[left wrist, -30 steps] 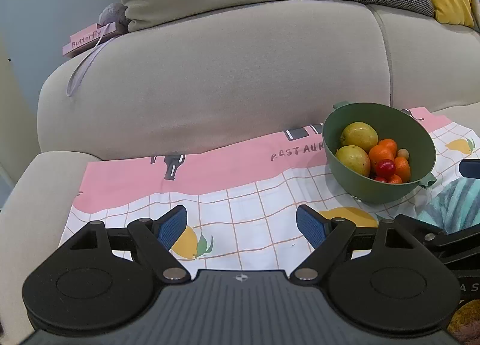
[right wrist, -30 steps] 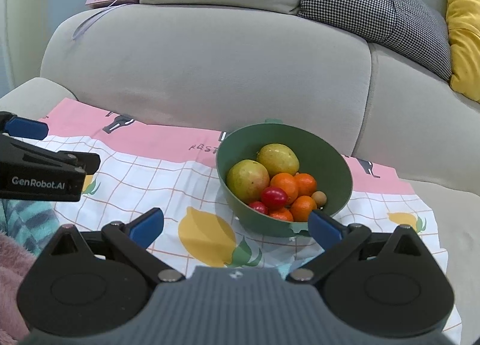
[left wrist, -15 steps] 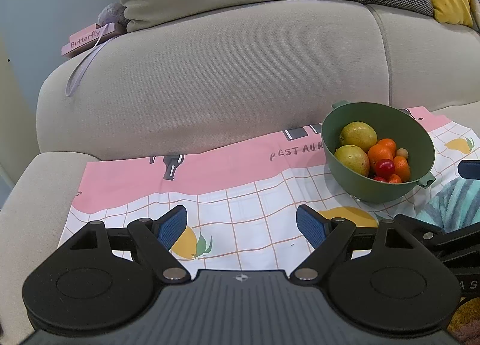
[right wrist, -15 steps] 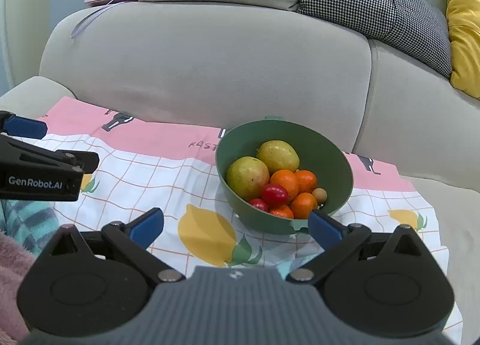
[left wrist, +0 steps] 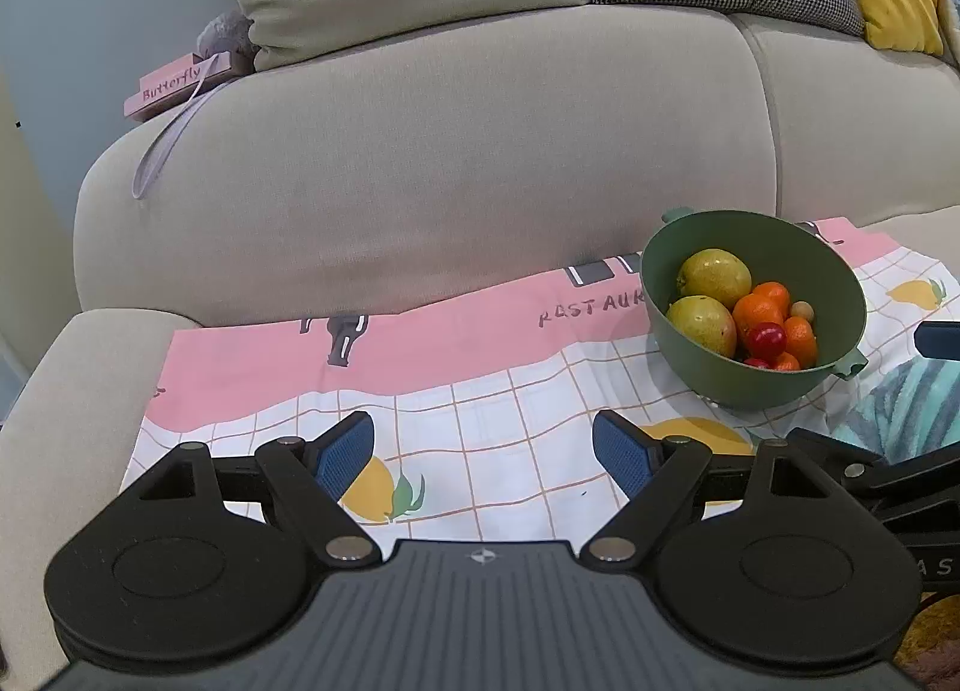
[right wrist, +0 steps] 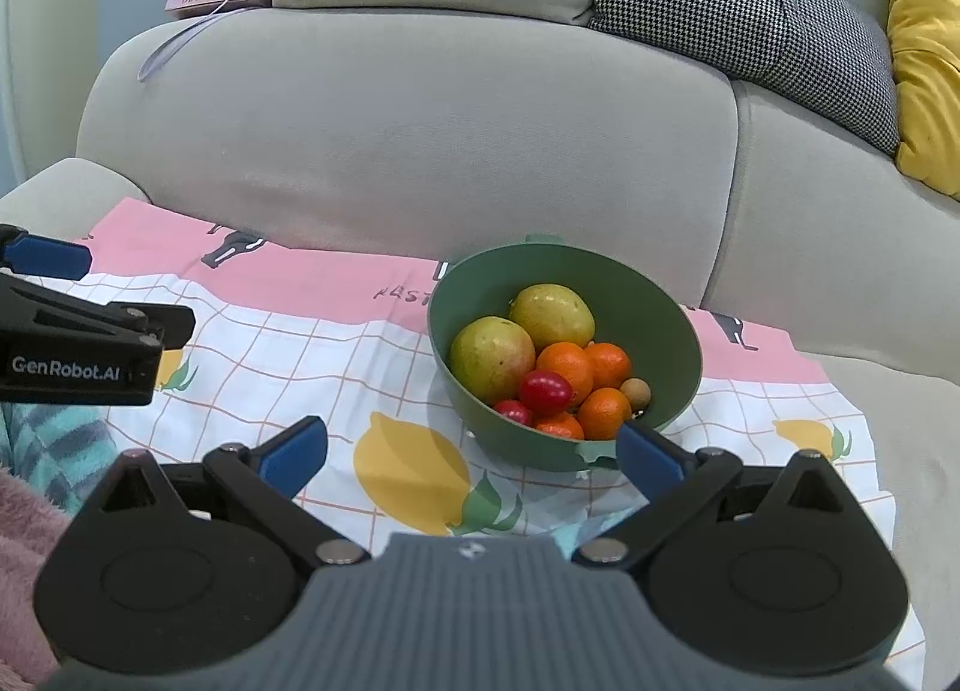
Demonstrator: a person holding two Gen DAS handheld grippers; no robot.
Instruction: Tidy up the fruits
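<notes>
barely anything moved, bowl point(right wrist: 564, 358) just sits slightly lower in right view; all fruit point(right wrist: 549, 367) piled inside it on the cloth point(right wrist: 336, 367), both grippers point(left wrist: 483, 451) point(right wrist: 471, 454) spread wide, holding nothing, looks done

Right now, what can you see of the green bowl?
The green bowl is round and deep with a matte, plastic-looking finish and small tab handles on its rim. It sits upright on the lemon-print cloth on the sofa seat, holding yellow-green, orange, red and one small tan fruit. Neither gripper touches it.
</notes>
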